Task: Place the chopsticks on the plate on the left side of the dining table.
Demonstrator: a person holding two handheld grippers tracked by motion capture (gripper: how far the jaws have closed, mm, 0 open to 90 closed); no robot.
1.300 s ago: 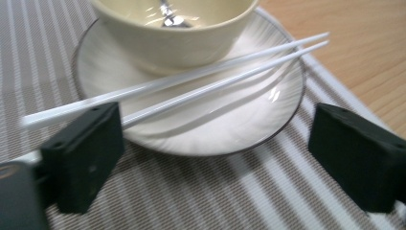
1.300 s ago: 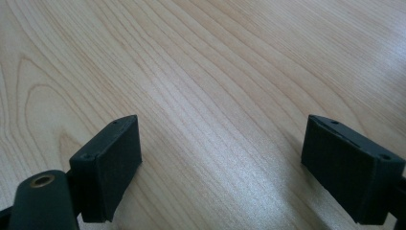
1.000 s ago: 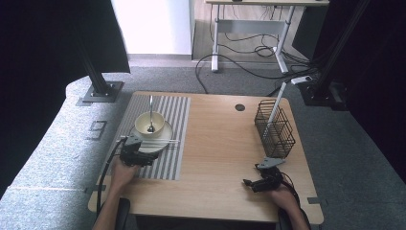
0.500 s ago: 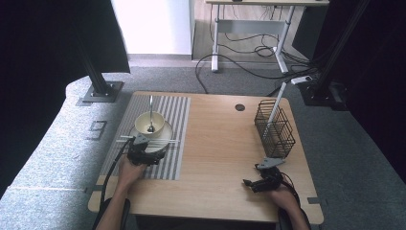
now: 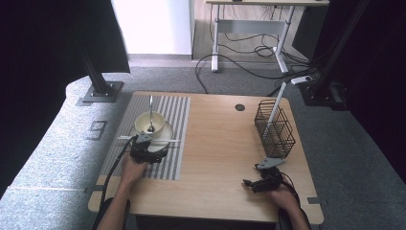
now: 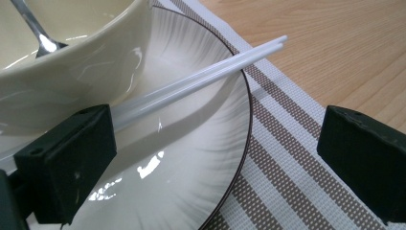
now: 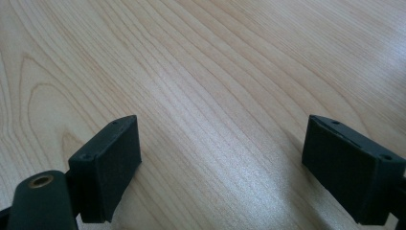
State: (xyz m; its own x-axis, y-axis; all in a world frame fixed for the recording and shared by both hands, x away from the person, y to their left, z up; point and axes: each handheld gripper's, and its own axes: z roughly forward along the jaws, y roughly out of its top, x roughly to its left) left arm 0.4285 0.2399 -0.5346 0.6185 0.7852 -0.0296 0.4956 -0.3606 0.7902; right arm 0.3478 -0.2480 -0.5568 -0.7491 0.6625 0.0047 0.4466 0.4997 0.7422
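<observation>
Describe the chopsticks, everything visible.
The chopsticks are a white, glossy pair, plastic by the look, lying side by side and nearly parallel. They rest across the plate, in front of the bowl, with their tips reaching past the plate's rim over the striped mat. From above they run roughly crosswise to the table. The left gripper is open around them; their near end passes behind one jaw, contact unclear.

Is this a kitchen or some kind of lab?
More likely a lab or recording room than a kitchen. The bowl and plate sit on a bare wooden table, with black stand frames beside it, grey carpet, and cables across the floor behind.
</observation>
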